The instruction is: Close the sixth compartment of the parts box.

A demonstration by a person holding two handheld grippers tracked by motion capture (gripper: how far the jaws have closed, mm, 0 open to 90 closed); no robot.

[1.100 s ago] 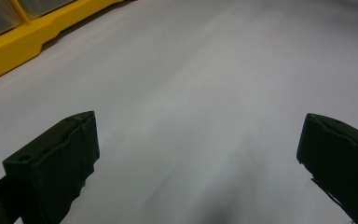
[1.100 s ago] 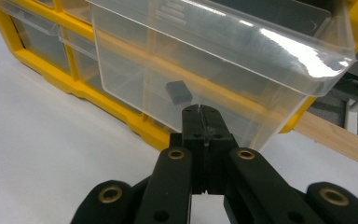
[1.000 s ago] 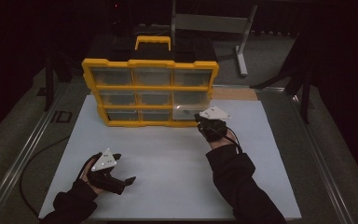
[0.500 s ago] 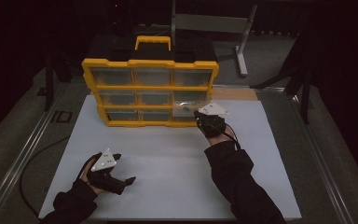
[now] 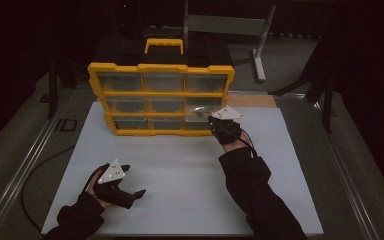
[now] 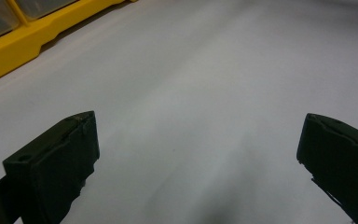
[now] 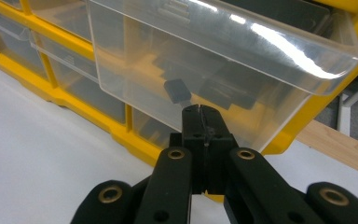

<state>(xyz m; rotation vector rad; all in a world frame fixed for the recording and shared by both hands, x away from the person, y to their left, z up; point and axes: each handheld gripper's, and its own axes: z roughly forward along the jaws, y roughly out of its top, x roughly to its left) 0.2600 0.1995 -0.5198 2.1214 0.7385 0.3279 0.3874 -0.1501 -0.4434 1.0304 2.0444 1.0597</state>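
At the tips of our right tongs [image 7: 200, 112] the jaws are clenched tight together, pinching what looks like the small front tab of a clear drawer [image 7: 223, 60]; the tab is too thin for us to be sure it sits between the pads and not just against them. That drawer belongs to the middle row, right column, of the yellow organizer [image 5: 161, 97], and it juts out of its slot with the open top showing. We judge the step in hand to be working this drawer in or out by its front; which way we cannot tell from here. The next move calls for a straight pull or push along the slot, kept level so the drawer does not tip or bind.

Our left tongs [image 5: 130, 192] rest at about 7 o'clock on the white worktop [image 5: 180, 170], well apart from the organizer, which stands at 12 o'clock. In the left gripper view the jaws are spread wide, released, with nothing between them but bare worktop, and a yellow corner of the organizer shows off at 10 o'clock.
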